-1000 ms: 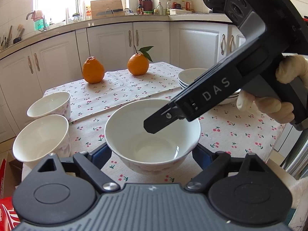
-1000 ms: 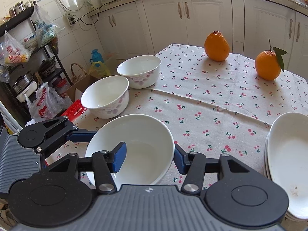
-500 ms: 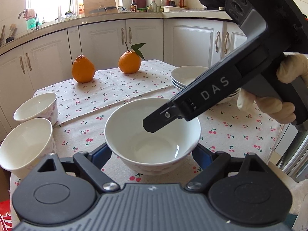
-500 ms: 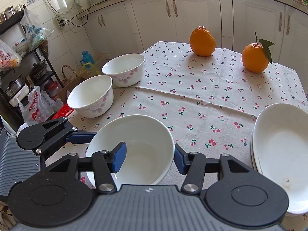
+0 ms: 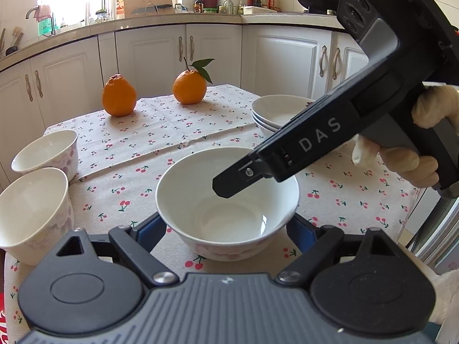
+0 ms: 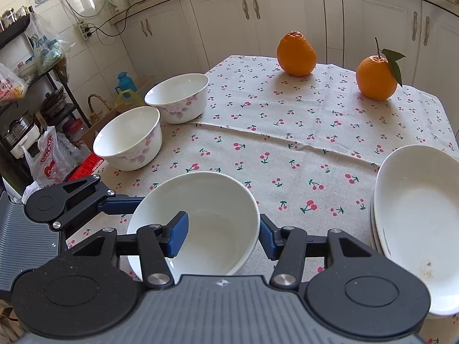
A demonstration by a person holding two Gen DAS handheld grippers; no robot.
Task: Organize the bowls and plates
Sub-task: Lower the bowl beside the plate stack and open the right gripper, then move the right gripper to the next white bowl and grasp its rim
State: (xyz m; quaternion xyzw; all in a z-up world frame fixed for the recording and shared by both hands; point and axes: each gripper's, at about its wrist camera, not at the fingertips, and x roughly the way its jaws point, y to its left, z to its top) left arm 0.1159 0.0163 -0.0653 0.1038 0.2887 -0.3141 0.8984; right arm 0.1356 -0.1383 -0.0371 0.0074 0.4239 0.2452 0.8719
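A white bowl sits between my left gripper's blue fingers, which stand wide on either side of it, open. My right gripper straddles the same bowl's right wall: one blue finger inside, one outside, with gaps showing. It enters from the right in the left wrist view. Two more floral bowls stand at the table's left. A stack of white plates lies at the right, also in the left wrist view.
Two oranges sit at the far side of the cherry-print tablecloth. White cabinets lie behind. Bags and a shelf stand beyond the table's left edge.
Both grippers and the bowl have shifted together across the table toward the two floral bowls at the left. The jaws keep the same spread.
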